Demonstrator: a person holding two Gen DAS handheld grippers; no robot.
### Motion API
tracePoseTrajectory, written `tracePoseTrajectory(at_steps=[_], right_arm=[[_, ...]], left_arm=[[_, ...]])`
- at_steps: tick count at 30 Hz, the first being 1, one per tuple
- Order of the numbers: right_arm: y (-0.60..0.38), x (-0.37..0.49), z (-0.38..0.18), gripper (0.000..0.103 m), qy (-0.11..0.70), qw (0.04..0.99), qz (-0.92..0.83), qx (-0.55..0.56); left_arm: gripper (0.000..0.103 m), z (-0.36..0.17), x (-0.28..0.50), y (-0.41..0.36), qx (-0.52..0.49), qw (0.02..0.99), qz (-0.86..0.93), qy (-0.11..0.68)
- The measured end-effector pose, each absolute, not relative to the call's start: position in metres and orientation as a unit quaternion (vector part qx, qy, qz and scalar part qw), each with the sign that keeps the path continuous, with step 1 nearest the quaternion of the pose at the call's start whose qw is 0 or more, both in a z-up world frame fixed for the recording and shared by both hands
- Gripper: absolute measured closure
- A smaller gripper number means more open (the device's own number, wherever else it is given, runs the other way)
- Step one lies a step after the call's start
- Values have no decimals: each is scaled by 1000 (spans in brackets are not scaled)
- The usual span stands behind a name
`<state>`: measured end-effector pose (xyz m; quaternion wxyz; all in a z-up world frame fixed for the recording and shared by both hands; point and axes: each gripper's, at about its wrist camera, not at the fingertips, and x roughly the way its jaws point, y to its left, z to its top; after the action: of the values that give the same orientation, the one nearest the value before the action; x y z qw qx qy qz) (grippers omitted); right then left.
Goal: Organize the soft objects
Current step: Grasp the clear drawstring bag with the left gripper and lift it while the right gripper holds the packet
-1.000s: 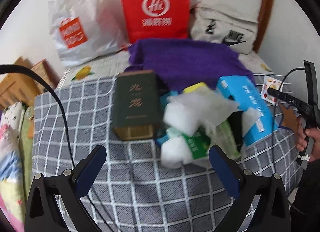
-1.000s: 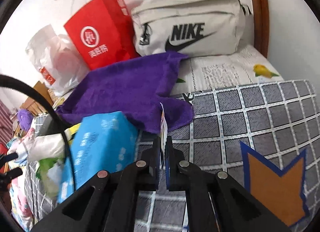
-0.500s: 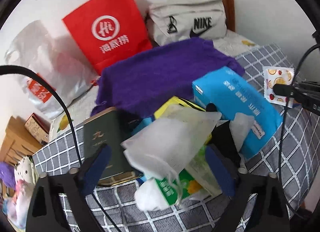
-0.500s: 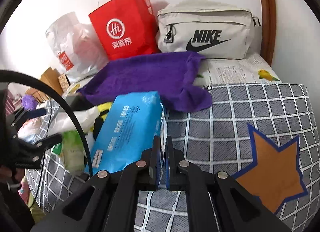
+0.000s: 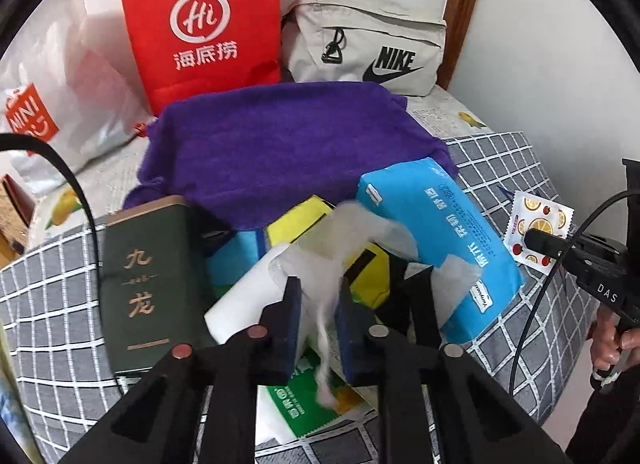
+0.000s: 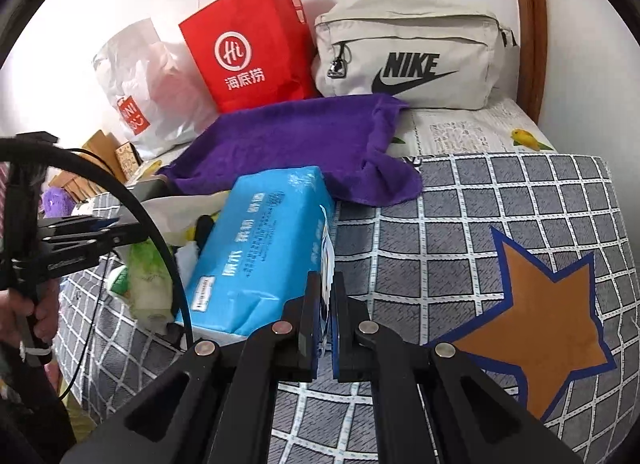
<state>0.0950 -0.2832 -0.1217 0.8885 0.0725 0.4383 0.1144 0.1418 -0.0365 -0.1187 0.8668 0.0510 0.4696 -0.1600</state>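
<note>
On the checked bed cover (image 5: pixel 60 296), amid the heap: left gripper (image 5: pixel 318 316) closing its jaws on a flimsy translucent white bag (image 5: pixel 344 240), film already between the pads and pinched, so judged to be mid-grasp. Right gripper (image 6: pixel 326 296) clamped tight on a small fruit-printed sachet (image 5: pixel 536 224), held just beside the blue tissue pack (image 6: pixel 264 248). Step in hand, by the look of it: picking soft items out of the pile for sorting. Next move likely calls for a slow lift, since thin film tears and drags neighbours along, then a clear spot for each. Legible writing: "Hi" with Chinese characters on the red paper bag (image 5: pixel 204 24); "NIKE" on the beige pouch (image 6: pixel 408 60); "MINI" partly shown on the white plastic bag (image 5: pixel 36 116); two gold characters on the dark green box (image 5: pixel 140 280); green-labelled packet (image 5: pixel 296 400) too blurred to read.
</note>
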Motion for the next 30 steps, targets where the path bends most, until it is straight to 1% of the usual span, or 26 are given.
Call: tracePoseTrajectory(at_steps=[3, 6, 13, 17, 30], right_arm=[[-281, 94, -119, 98, 439, 889, 113, 66], [-282, 93, -116, 98, 441, 888, 112, 67], [-279, 91, -103, 98, 432, 892, 116, 64], [-270, 97, -90, 98, 421, 897, 123, 55], [-250, 146, -60, 99, 398, 906, 137, 30]], left_arm=[[94, -122, 145, -37, 42, 864, -169, 473], [96, -118, 145, -38, 41, 866, -171, 468], [97, -94, 141, -22, 9, 885, -163, 436], [97, -83, 137, -15, 7, 893, -155, 422], [97, -48, 156, 18, -8, 910, -133, 392]])
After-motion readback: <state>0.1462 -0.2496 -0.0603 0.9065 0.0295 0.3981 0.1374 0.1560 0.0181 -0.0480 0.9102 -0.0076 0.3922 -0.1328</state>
